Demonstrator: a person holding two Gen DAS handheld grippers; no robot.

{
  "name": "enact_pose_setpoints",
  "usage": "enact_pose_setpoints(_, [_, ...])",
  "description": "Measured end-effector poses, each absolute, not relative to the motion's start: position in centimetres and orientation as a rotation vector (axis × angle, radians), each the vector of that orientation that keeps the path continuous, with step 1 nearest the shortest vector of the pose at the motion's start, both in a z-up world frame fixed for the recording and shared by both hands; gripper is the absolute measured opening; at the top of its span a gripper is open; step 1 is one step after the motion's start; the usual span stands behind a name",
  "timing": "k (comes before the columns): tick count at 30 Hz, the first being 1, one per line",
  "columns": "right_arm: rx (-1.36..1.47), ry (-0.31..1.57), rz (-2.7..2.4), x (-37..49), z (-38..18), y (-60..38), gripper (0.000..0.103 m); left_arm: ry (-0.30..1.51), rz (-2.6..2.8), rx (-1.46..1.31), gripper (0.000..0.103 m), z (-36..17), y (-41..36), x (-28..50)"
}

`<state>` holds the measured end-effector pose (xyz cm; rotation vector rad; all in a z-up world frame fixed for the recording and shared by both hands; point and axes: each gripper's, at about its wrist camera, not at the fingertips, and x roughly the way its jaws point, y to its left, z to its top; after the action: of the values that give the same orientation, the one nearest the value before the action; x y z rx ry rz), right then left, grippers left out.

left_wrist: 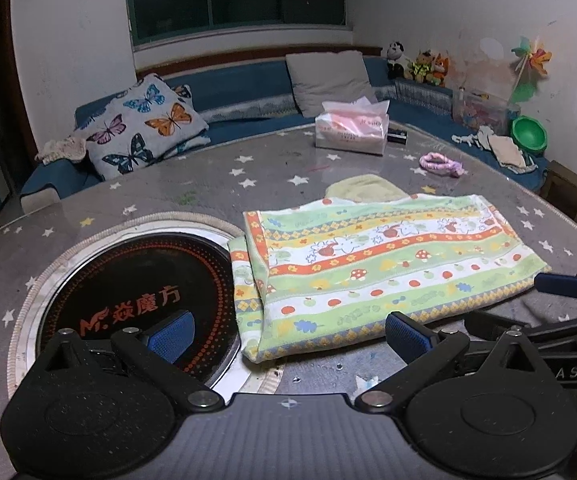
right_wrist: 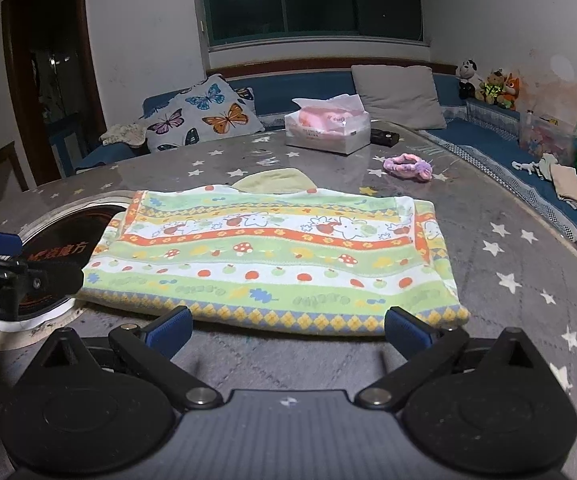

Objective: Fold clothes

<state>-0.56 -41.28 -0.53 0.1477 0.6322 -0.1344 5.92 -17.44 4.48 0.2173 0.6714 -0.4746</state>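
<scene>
A folded cloth [left_wrist: 372, 264] [right_wrist: 272, 264] with green, orange and yellow bands, mushrooms and apples lies flat on the star-patterned table [left_wrist: 248, 176] [right_wrist: 508, 256]. A pale yellow piece [left_wrist: 362, 188] [right_wrist: 272, 181] peeks out from under its far edge. My left gripper [left_wrist: 288, 336] is open, just short of the cloth's near left corner, with nothing between its blue pads. My right gripper [right_wrist: 288, 330] is open too, its pads level with the cloth's near edge and not touching it. The right gripper [left_wrist: 568, 300] shows at the right of the left wrist view.
A round black hotplate [left_wrist: 136, 304] [right_wrist: 52, 256] is set into the table left of the cloth. Farther back lie a tissue box [left_wrist: 352, 132] [right_wrist: 326, 128] and a pink hairband [left_wrist: 442, 164] [right_wrist: 408, 169]. A blue sofa [left_wrist: 240, 92] with cushions runs behind.
</scene>
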Motion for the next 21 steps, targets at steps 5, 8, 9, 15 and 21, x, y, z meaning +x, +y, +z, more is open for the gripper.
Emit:
enact_pose_setpoints(5, [0.159, 0.622, -0.13, -1.3, -0.3, -40.7, 0.103, 0.642, -0.475, 0.229, 0.103, 5.0, -17.2, 4.9])
enact_pose_setpoints(8, [0.165, 0.617, -0.127, -1.6, -0.2, -40.3, 0.103, 0.63, -0.475, 0.236, 0.103, 5.2, -17.1, 4.4])
enact_pose_setpoints(9, [0.167, 0.616, -0.126, -1.7, -0.1, -40.2, 0.103, 0.627, -0.474, 0.237, 0.103, 5.2, -17.0, 4.2])
enact_pose_setpoints(15, [0.173, 0.608, -0.123, -2.7, 0.1, -39.3, 0.103, 0.614, -0.476, 0.244, 0.103, 5.3, -16.6, 3.2])
enact_pose_setpoints(21, [0.165, 0.603, -0.13, -3.5, 0.2, -38.4, 0.103, 0.606, -0.464, 0.249, 0.103, 5.0, -15.9, 2.2])
